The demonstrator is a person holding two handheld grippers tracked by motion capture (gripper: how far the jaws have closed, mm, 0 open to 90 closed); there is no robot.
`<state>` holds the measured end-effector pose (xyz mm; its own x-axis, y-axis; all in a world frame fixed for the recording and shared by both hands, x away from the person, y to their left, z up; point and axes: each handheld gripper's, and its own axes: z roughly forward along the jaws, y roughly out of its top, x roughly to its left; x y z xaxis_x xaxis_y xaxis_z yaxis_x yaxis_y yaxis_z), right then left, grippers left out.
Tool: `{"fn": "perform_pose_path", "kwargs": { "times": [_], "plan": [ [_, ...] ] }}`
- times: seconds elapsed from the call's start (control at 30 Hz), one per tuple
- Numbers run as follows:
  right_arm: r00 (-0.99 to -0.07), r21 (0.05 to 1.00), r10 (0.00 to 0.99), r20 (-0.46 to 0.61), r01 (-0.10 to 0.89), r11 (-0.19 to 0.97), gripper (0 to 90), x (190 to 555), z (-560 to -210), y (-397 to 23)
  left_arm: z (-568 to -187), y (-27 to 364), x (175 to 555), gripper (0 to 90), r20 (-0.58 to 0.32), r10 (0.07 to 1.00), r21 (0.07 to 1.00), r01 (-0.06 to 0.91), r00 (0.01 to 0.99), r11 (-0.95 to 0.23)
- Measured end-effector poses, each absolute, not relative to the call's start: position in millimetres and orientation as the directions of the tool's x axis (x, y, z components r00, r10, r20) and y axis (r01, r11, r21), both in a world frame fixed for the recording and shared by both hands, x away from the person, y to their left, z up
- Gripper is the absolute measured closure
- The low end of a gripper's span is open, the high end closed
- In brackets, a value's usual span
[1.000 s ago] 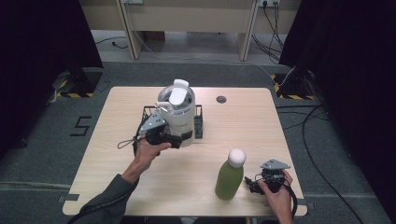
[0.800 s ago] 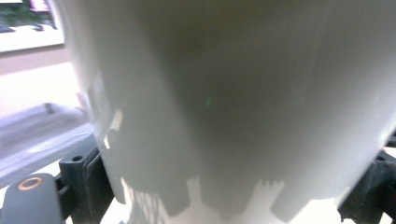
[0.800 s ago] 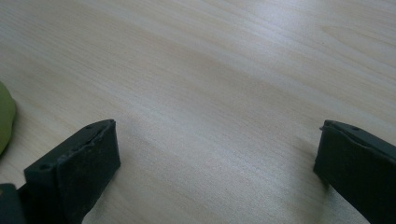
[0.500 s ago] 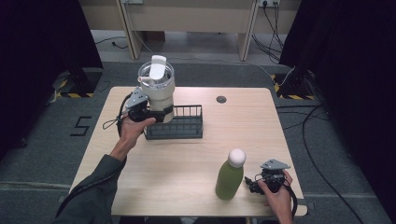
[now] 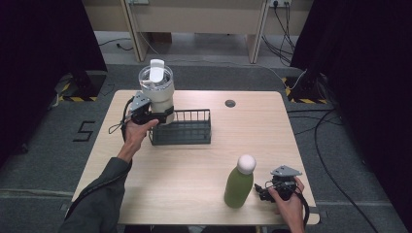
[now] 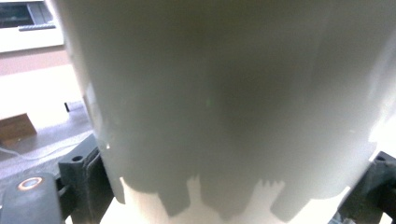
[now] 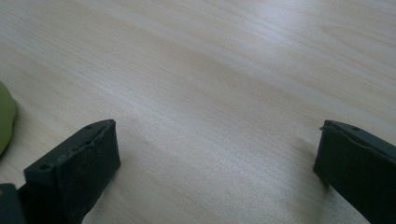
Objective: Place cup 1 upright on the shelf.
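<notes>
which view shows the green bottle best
The high view: the green bottle stands whole and upright with its white cap, beside the right gripper. The right gripper view catches a green sliver at its left edge.

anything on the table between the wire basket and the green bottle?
No. In the high view, bare wood lies between the wire basket and the green bottle.

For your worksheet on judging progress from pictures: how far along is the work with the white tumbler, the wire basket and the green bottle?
Done: the left gripper is clamped on the white tumbler. In hand: the tumbler hangs at the left end of the black wire basket. Left: setting it down; the green bottle stands untouched beside the open right gripper.
</notes>
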<state>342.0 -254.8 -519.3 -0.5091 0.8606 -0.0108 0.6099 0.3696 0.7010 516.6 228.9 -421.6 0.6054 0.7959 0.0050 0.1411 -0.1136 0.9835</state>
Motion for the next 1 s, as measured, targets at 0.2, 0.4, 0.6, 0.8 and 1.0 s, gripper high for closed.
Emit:
{"fn": "perform_pose_path", "kwargs": {
  "times": [0.2,0.4,0.6,0.8,1.0],
  "plan": [
    [-0.509,0.701,0.861,-0.011,0.610,0.370,0.2,342.0,-519.3,-254.8,-422.7,232.3,514.8,10.7,0.012,0.796,0.985,0.130,0.606,-0.113],
    [-0.508,0.700,0.861,-0.010,0.611,0.368,0.2,341.9,-519.3,-254.7,-425.7,234.3,510.6,10.7,0.020,0.791,0.985,0.121,0.611,-0.119],
    [-0.508,0.700,0.861,-0.009,0.612,0.368,0.2,341.9,-519.3,-254.6,-427.4,237.2,510.0,10.7,0.020,0.793,0.986,0.120,0.609,-0.117],
    [-0.508,0.700,0.861,-0.009,0.612,0.368,0.2,341.9,-519.2,-254.6,-427.9,237.1,509.1,10.6,0.016,0.793,0.986,0.119,0.609,-0.112],
    [-0.508,0.700,0.861,-0.009,0.612,0.368,0.2,341.8,-519.3,-254.6,-428.7,238.0,507.7,10.7,0.013,0.791,0.987,0.121,0.611,-0.110]
  ]
}}
